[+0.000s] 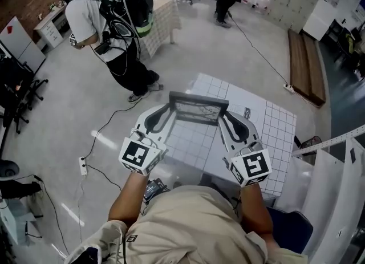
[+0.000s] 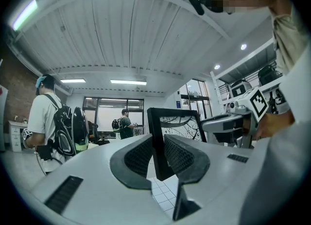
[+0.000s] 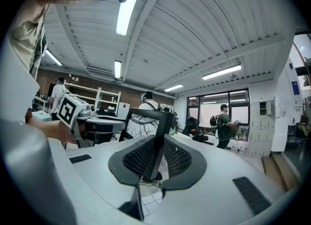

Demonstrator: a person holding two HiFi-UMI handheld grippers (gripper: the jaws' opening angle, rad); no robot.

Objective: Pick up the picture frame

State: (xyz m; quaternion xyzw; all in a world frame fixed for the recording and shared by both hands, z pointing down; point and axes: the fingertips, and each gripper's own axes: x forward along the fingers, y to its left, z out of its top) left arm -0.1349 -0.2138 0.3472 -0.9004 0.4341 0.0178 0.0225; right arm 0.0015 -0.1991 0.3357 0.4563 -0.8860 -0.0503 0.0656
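The gridded table (image 1: 274,137) lies below and ahead of the person. Over its near part hangs the black frame (image 1: 198,98), apparently clear of the surface, with its long axis running left to right between the two claws. The left claw (image 1: 164,118) pinches the frame's left upright. The right claw (image 1: 228,124) pinches the right upright, and each edge sits deep in the jaws. With one claw at each end, neither is nearer, so I judge any further lift depends on both rising together to keep the frame level.
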